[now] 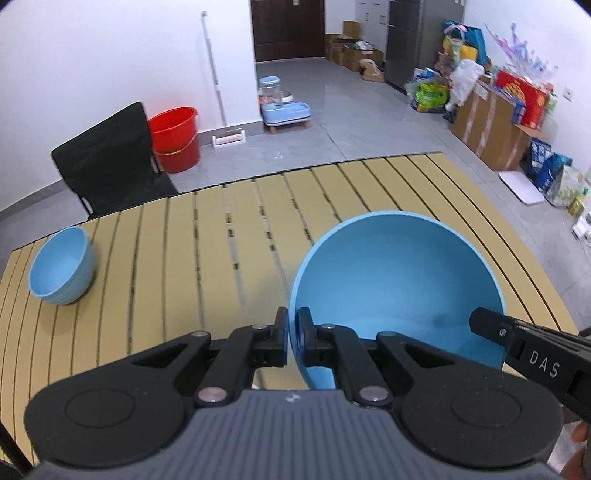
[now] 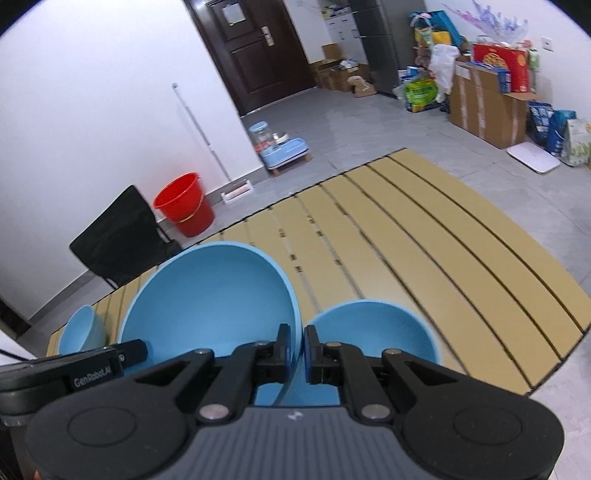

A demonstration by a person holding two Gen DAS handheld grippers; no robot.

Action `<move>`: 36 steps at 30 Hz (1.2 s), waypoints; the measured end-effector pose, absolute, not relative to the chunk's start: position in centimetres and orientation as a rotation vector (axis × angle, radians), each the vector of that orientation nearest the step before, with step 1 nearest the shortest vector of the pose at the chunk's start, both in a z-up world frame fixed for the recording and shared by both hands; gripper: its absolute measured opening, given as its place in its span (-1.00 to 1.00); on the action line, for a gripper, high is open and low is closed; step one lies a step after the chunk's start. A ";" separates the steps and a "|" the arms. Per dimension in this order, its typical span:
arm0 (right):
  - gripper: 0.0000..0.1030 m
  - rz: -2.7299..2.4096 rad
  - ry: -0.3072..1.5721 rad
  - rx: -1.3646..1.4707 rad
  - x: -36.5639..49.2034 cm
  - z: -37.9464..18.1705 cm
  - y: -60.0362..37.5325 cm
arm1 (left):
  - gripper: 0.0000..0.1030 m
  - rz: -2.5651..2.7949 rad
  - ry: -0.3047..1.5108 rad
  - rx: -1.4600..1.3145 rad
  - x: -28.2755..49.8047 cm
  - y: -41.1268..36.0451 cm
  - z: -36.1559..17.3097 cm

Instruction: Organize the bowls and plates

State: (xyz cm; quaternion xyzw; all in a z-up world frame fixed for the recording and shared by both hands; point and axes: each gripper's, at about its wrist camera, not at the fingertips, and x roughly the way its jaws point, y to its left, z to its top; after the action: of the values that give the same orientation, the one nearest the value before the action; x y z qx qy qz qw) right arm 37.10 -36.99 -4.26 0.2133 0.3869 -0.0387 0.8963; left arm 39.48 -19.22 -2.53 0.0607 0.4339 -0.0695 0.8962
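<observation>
Left gripper (image 1: 292, 338) and right gripper (image 2: 299, 349) both pinched on opposite rim edges of large smooth matte-blue round bowl (image 1: 397, 288), above slatted tan worktop (image 1: 207, 236). Small ribbed blue bowl (image 1: 61, 266) far left; smaller smooth blue bowl (image 2: 373, 332) near right.

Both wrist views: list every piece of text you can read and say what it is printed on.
"DAS": white letters on the black body of the right gripper, seen in the left wrist view.
"GenRobot.AI": white letters on the black body of the left gripper, seen in the right wrist view.
Paper notice on the dark door: too small to read.
Print on the red box, the green bag and the blue bags: too blurred to read.
</observation>
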 end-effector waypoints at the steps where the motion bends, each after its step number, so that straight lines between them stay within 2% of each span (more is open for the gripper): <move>1: -0.87 -0.087 0.802 0.449 37.0 -4.5 -37.5 | -0.89 -0.150 0.900 0.133 39.4 -19.8 -2.7; 14: -0.87 -0.165 0.803 0.485 35.6 -7.5 -43.1 | -0.87 -0.200 0.944 0.198 39.6 -25.5 -6.2; 36: -0.87 -0.225 0.855 0.324 36.5 -10.6 -41.9 | -0.86 -0.207 1.015 0.240 40.8 -27.2 -10.9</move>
State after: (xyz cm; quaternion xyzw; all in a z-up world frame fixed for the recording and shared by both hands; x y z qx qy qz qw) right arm 36.50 -41.94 -10.64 0.1559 0.4118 -0.1082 0.8913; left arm 40.80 -27.20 -10.90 0.1142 0.4838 -0.0985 0.8621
